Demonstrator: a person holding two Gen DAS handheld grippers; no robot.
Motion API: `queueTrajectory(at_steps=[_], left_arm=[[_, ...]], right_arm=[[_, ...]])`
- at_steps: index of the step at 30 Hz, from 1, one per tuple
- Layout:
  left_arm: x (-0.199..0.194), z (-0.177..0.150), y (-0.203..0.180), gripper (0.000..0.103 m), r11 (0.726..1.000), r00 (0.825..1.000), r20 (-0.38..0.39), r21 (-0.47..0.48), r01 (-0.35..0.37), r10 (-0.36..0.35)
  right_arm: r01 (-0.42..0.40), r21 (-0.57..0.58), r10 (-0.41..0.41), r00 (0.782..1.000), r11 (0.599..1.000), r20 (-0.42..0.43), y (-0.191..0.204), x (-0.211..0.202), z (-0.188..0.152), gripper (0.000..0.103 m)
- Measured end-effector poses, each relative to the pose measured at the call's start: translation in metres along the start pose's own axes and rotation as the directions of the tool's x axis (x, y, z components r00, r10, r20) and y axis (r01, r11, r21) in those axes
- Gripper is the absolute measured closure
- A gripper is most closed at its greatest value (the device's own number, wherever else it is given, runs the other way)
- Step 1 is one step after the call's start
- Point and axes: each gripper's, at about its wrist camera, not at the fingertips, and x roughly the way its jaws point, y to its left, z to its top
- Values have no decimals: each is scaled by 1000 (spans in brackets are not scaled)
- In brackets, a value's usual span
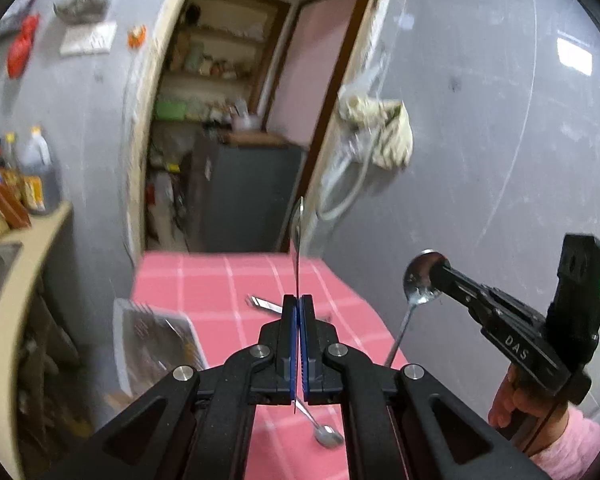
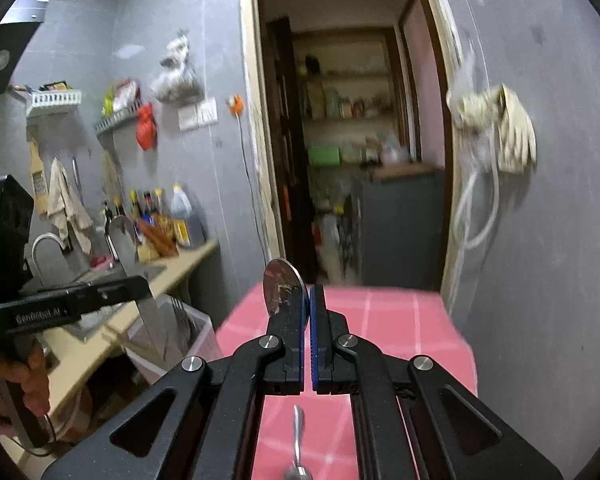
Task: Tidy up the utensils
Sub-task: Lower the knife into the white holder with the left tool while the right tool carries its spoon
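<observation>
My left gripper (image 1: 299, 300) is shut on a steel spatula (image 1: 298, 240), seen edge-on, held upright above the pink checked table (image 1: 220, 280). The same spatula shows broadside in the right wrist view (image 2: 124, 240). My right gripper (image 2: 309, 292) is shut on a steel spoon (image 2: 281, 286) at its bowl; in the left wrist view the spoon (image 1: 420, 280) hangs handle-down from it. A loose spoon (image 1: 328, 434) and another utensil (image 1: 264, 304) lie on the table.
A white utensil basket (image 1: 156, 340) holding forks stands at the table's left edge, beside a beige counter (image 2: 172, 268) with a sink and several bottles (image 2: 180, 216). A grey wall with a hanging cloth (image 1: 388, 132) is at the right. An open doorway lies ahead.
</observation>
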Motion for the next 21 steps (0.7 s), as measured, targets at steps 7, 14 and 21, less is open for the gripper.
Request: queueTrajectory(at_steps=[7,14,21], left_arm=[[-18,36,35,101,994,989,108,35,-101,97],[-1,32,72,101,983,981,114,76,-165,156],[18,3,93,101,987,990,57,95,-132,127]], right_arm=[[-11,-37,15,994,999,106,52,26,32,101],[1,-206,18,995,979,94,113,57,19,101],[-18,-332,26,999,943,19,149,77,-7,101]])
